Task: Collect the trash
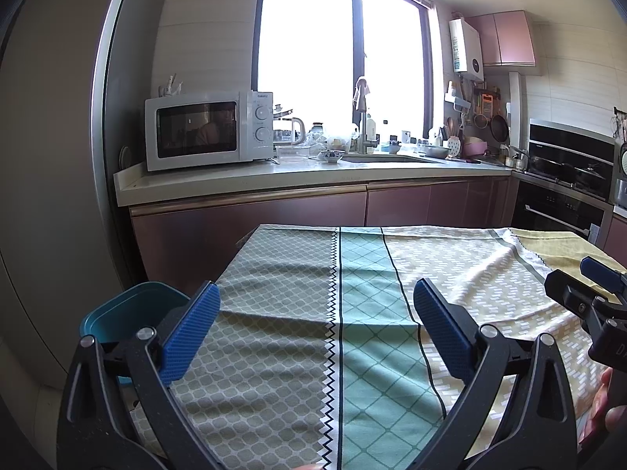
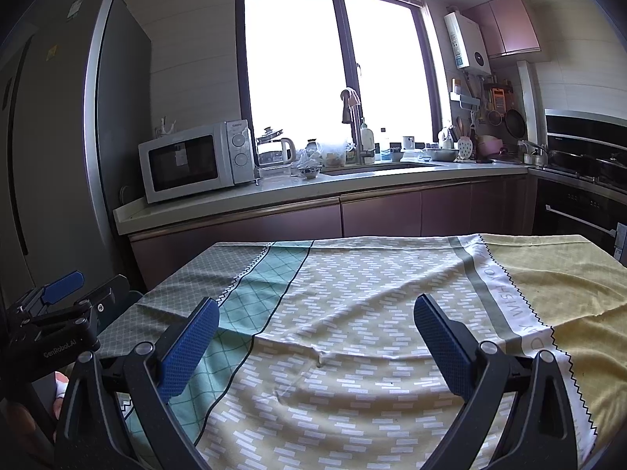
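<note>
My left gripper (image 1: 315,297) is open and empty, held above the near part of a table covered by a patterned green, teal and yellow cloth (image 1: 364,274). My right gripper (image 2: 315,313) is also open and empty over the same cloth (image 2: 352,274). A blue bin (image 1: 125,313) stands beside the table's left edge, partly hidden behind my left finger. No trash shows on the cloth in either view. The right gripper shows at the right edge of the left wrist view (image 1: 595,286), and the left gripper at the left edge of the right wrist view (image 2: 58,305).
A kitchen counter (image 1: 274,180) runs behind the table with a white microwave (image 1: 207,129), kettle, bowls and a sink with a faucet (image 1: 362,117). A grey fridge (image 1: 51,156) stands at the left. An oven and stove (image 1: 568,180) are at the right.
</note>
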{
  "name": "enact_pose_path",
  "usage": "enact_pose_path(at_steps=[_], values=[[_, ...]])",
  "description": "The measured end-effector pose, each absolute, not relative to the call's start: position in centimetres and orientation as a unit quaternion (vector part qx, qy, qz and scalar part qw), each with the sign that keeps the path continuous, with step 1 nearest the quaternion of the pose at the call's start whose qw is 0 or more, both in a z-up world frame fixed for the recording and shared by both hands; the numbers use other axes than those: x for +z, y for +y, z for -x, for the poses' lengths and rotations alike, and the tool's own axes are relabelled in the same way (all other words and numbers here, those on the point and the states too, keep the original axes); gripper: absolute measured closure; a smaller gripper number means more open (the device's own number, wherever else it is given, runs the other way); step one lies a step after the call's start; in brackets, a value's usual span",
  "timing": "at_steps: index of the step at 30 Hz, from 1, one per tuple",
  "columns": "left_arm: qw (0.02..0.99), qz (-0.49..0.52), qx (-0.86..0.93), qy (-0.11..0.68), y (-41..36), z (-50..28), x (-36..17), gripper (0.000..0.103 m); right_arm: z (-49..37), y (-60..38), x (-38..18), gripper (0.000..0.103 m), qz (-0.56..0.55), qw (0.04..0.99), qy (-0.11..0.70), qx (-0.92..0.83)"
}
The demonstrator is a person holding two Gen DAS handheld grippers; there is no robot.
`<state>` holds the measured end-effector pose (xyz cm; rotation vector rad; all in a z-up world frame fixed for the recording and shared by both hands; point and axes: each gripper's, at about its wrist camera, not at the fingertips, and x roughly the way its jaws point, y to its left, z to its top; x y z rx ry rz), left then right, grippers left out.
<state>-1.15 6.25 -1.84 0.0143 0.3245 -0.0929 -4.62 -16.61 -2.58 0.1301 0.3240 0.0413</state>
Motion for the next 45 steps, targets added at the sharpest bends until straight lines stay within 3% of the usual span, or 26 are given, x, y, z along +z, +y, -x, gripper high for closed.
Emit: enact_pose_path(at_steps=[45], values=[[0.986,-0.009,-0.047,0.162,5.76,1.12,-2.16,0.006,4.96,-16.5,-2.12,0.007,-0.068,0.985,0.158,0.012]])
